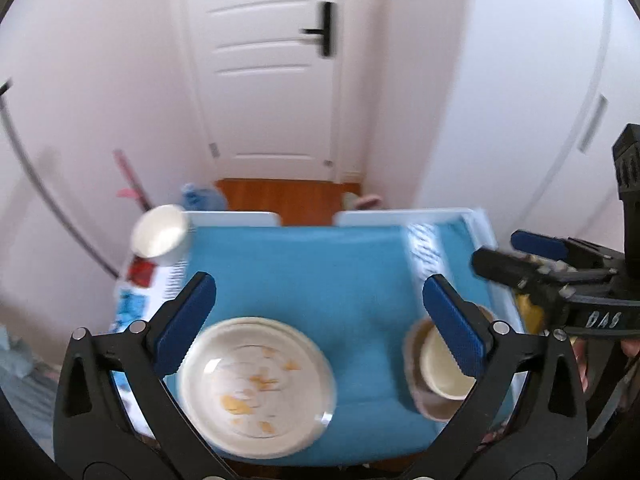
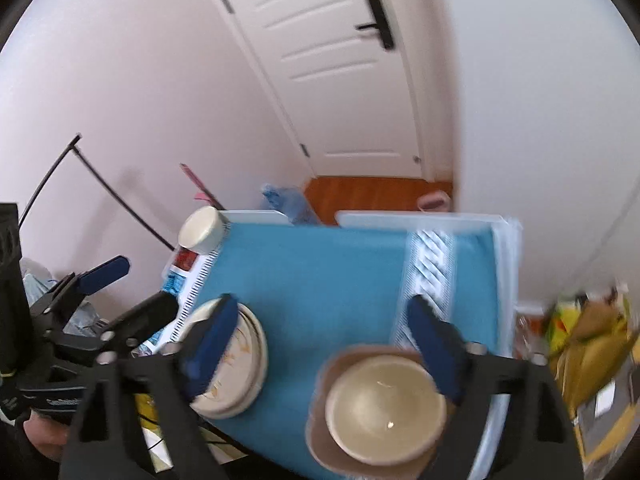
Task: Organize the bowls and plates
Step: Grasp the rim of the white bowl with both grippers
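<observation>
A cream bowl (image 2: 385, 408) sits nested in a tan dish (image 2: 320, 432) at the blue table's (image 1: 304, 272) near right; stacked plates (image 1: 256, 388) lie near left, a cup (image 1: 160, 236) at the far-left corner. Bare cloth spans between. Left gripper (image 1: 320, 320) and right gripper (image 2: 324, 340) both hang spread wide, empty.

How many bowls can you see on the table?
2. One cream bowl sits inside a tan dish at the near right of the blue cloth; another white bowl stands at the far left corner. More could be hidden.
</observation>
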Action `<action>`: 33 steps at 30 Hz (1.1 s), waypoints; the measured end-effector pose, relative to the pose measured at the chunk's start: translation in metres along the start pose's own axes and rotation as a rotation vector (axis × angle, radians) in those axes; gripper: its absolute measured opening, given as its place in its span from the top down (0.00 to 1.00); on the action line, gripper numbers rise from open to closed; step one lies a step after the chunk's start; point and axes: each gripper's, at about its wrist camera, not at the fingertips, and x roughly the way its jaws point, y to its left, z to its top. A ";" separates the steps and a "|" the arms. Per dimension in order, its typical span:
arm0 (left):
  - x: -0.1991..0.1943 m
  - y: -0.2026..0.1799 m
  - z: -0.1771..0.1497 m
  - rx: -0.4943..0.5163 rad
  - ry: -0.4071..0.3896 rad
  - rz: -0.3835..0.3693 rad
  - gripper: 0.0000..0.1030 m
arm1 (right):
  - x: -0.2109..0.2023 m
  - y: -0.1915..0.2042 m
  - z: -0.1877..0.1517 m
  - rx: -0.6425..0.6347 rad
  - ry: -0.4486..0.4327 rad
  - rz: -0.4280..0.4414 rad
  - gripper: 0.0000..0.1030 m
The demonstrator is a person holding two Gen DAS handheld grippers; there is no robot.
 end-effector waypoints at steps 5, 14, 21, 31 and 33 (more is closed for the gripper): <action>-0.006 0.085 0.007 -0.198 -0.033 0.017 0.00 | 0.021 0.048 0.043 -0.136 -0.084 0.093 0.01; 0.054 0.234 0.007 -0.512 0.042 0.010 0.02 | 0.132 0.130 0.115 -0.171 0.023 0.146 0.01; 0.155 0.309 -0.011 -0.676 0.215 -0.060 0.27 | 0.280 0.163 0.116 -0.150 0.295 0.137 0.03; 0.256 0.329 -0.018 -0.639 0.332 -0.103 0.50 | 0.388 0.167 0.089 -0.101 0.448 0.162 0.32; 0.266 0.332 -0.018 -0.631 0.341 -0.103 0.50 | 0.399 0.169 0.088 -0.092 0.457 0.166 0.35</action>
